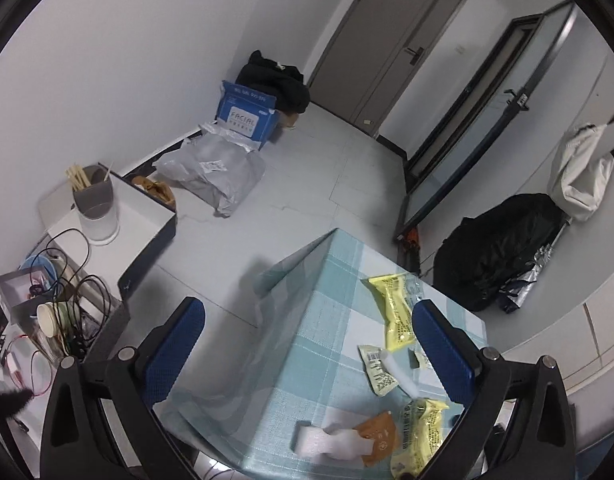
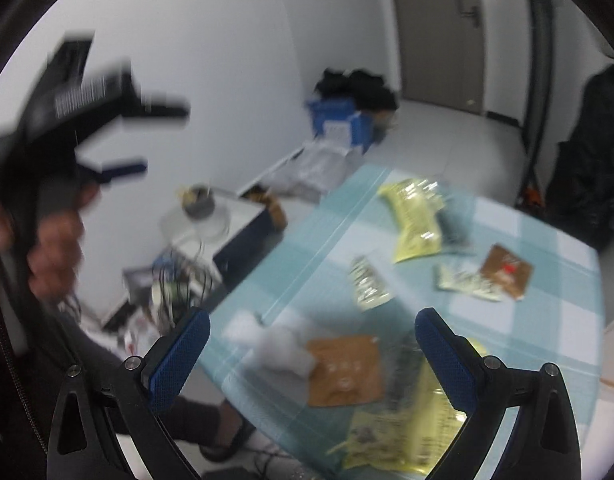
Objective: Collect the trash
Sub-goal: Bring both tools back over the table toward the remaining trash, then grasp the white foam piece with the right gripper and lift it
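Note:
A table under a light blue checked cloth (image 1: 319,280) holds the trash. In the left wrist view I see a yellow wrapper (image 1: 399,312), a small pale packet (image 1: 381,368), a brown packet (image 1: 381,438), a crumpled white tissue (image 1: 331,438) and a second yellow wrapper (image 1: 421,436). My left gripper (image 1: 311,348) hangs open above the table's corner, holding nothing. The right wrist view is blurred. There my right gripper (image 2: 315,356) is open over the tissue (image 2: 279,344) and a brown packet (image 2: 345,370). The left gripper (image 2: 147,140), held by a hand (image 2: 55,240), is raised at the left.
Left of the table stands a low white unit with a cup of chopsticks (image 1: 95,200) and tangled cables (image 1: 75,300). On the floor lie a grey plastic bag (image 1: 215,172) and a blue box (image 1: 247,114). A black bag (image 1: 499,248) sits right of the table.

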A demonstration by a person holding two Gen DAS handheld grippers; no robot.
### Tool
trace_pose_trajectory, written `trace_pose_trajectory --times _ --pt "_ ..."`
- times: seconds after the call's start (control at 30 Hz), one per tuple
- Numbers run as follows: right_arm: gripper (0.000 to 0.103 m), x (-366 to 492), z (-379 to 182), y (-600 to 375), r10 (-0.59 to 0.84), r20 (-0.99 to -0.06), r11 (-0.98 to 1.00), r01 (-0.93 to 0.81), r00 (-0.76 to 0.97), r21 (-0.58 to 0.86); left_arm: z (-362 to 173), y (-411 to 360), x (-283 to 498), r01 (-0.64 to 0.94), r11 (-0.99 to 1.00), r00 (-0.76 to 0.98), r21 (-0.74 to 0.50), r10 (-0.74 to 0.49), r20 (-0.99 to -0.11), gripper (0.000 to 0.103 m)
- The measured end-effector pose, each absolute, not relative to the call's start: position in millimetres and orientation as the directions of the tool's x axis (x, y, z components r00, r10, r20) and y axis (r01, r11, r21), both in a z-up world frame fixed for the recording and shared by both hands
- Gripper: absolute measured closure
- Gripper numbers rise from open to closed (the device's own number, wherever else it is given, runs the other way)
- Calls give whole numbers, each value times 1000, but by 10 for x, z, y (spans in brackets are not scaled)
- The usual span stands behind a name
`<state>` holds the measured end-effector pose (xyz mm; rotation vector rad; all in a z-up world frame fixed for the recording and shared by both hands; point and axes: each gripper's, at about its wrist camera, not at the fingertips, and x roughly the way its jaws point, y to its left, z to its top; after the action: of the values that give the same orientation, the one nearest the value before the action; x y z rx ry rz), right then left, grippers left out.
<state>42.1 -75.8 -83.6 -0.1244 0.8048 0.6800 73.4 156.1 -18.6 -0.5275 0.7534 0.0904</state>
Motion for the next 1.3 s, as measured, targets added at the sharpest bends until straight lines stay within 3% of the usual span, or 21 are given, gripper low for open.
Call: trace_pose_trajectory --times 0.33,0.63,0.73,0.77,1.3 --pt "4 439 -1384 -125 441 -791 702 -712 423 11 -217 1748 706 -318 854 717 -411 -67 -693 2" --pt "33 464 -1584 35 375 -834 678 -733 405 -51 -250 1777 733 -315 843 709 -436 -96 -699 2" --pt "52 493 -1599 32 386 -838 678 -735 386 -26 -240 1743 730 -297 852 710 -431 -104 -696 2" --pt "63 509 -1592 19 390 -837 683 -730 383 -16 -236 1735 732 -295 855 711 -428 -102 -696 2" --pt "64 495 -1027 -701 435 -768 762 -647 471 35 -306 1522 880 -275 871 686 -408 -120 -718 2"
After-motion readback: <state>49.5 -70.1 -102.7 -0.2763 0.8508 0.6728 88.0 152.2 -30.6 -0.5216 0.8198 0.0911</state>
